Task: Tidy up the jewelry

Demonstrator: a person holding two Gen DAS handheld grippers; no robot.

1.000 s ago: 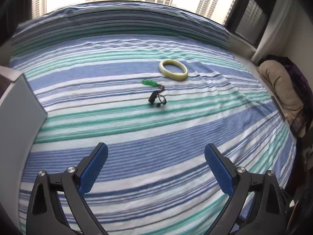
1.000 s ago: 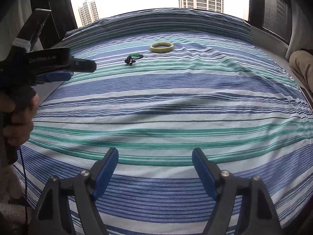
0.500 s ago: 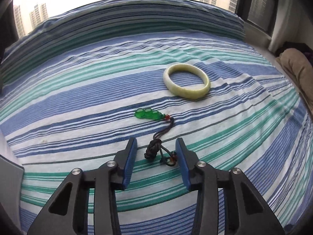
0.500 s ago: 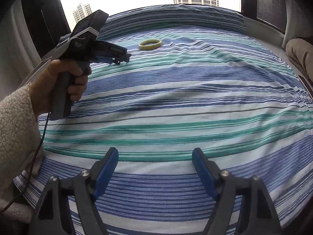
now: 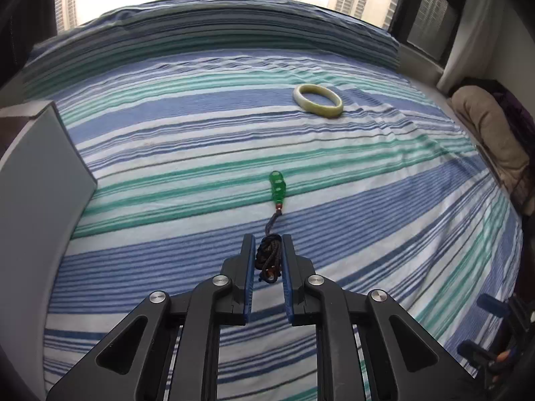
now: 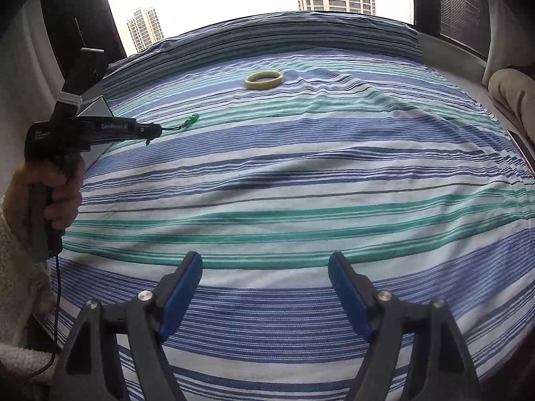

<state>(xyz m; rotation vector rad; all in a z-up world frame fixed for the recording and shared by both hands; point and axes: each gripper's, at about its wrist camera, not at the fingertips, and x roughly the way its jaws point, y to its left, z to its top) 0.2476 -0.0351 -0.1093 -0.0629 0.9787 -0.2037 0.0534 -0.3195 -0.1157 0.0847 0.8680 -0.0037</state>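
My left tool (image 5: 267, 250) had closed on the dark braided cord (image 5: 268, 257) of the green bead pendant (image 5: 277, 187), dragging it away from the pale jade bangle (image 5: 317, 100); my right tool (image 6: 265, 275) stayed spread apart.

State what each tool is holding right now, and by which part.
The left tool grips the green pendant by its bunched dark cord, with the green stone out in front. The right tool is open and holds nothing.

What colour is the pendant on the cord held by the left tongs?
Bright translucent green pendant, clearest in the left wrist view.
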